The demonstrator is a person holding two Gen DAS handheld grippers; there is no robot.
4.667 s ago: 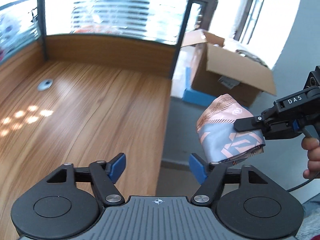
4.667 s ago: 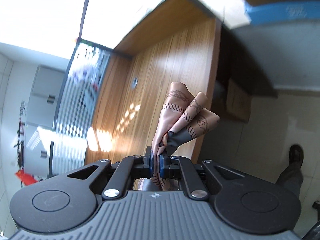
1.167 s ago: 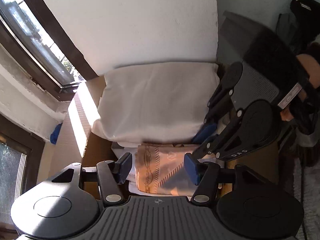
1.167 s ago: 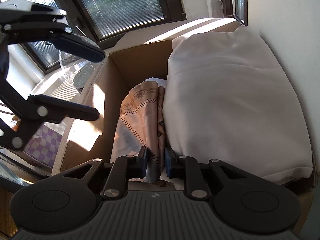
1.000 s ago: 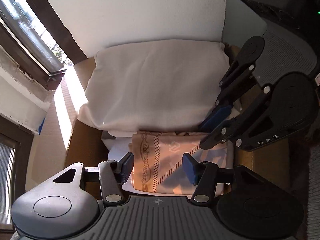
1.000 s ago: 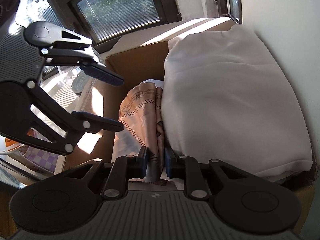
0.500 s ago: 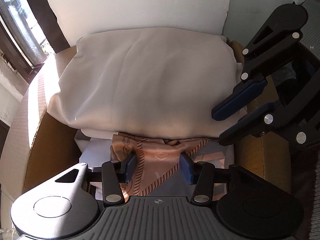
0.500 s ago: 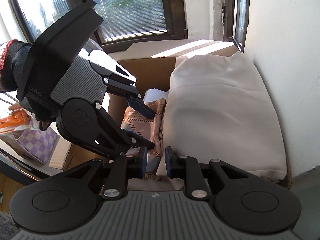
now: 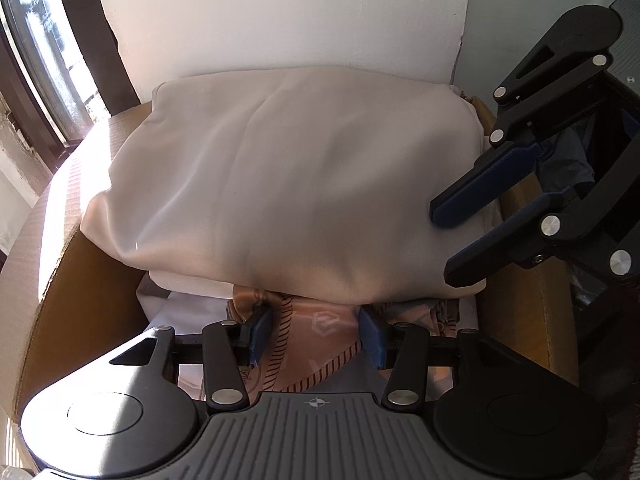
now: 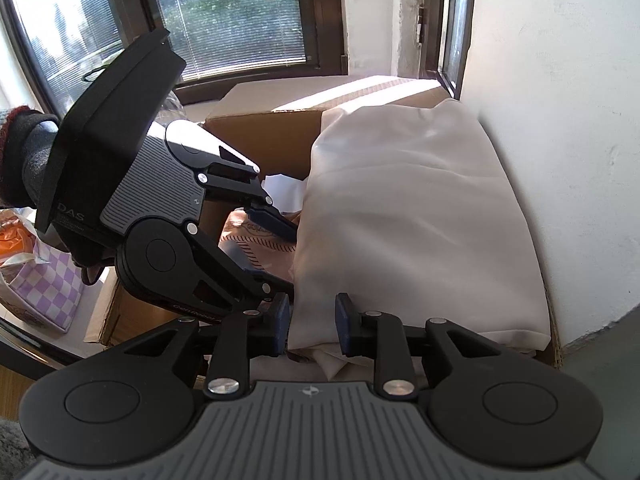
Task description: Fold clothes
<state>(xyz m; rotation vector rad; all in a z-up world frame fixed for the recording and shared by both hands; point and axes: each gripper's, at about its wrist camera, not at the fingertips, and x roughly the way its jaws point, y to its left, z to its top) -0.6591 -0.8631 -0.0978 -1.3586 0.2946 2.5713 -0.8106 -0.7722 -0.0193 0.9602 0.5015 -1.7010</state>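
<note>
Scarf [image 9: 320, 324] lay folded in box [image 9: 80, 320], wedged low beside and partly under big cream bundle [image 9: 280, 184]. Left gripper [image 9: 316, 336] hovered over scarf, jaws apart, pads either side of cloth, not pinching. Right gripper [image 10: 308, 322] sat at bundle's near edge, jaws open, holding nothing. Scarf looked thin, silky, light: likely slippery, floppy, would unfold if lifted by 1 layer. Best grip judged at folded edge, pinching all layers together. Bundle soft, may drag scarf if shifted.

I see a window with blinds [image 10: 240, 28], a white wall [image 9: 280, 12], and a purple checkered bag [image 10: 48, 292] at left.
</note>
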